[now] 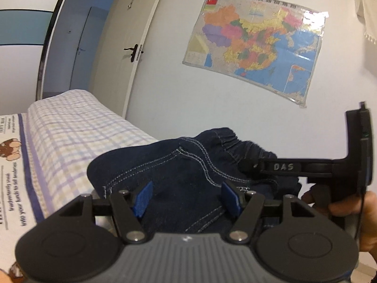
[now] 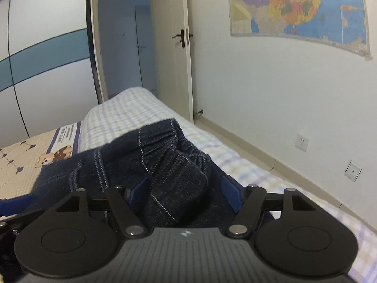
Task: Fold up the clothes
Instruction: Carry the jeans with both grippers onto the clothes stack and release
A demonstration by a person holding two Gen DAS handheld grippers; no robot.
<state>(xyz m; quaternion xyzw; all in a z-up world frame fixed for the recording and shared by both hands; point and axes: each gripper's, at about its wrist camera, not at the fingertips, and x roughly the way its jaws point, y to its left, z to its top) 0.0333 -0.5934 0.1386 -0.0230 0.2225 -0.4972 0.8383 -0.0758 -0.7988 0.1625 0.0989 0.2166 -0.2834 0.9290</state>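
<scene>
Dark blue jeans (image 1: 165, 165) with pale stitching lie bunched on the checked bed sheet (image 1: 70, 129). My left gripper (image 1: 186, 198) straddles a flat part of the denim, and its blue pads (image 1: 142, 199) stand apart with their faces bare. In the left wrist view the right gripper comes in from the right, and one black finger (image 1: 282, 166) reaches into the elastic waistband. In the right wrist view my right gripper (image 2: 186, 191) stands wide around a thick rolled wad of the jeans (image 2: 179, 179). Its right pad (image 2: 232, 193) shows bare beside the wad.
The bed (image 2: 132, 108) runs along a white wall with a map (image 1: 254, 44) and sockets (image 2: 302, 142). A door (image 1: 132, 54) stands open beyond the bed's far end. A teddy-print cover (image 2: 35, 162) lies to the left. A person's hand (image 1: 353, 210) holds the right gripper.
</scene>
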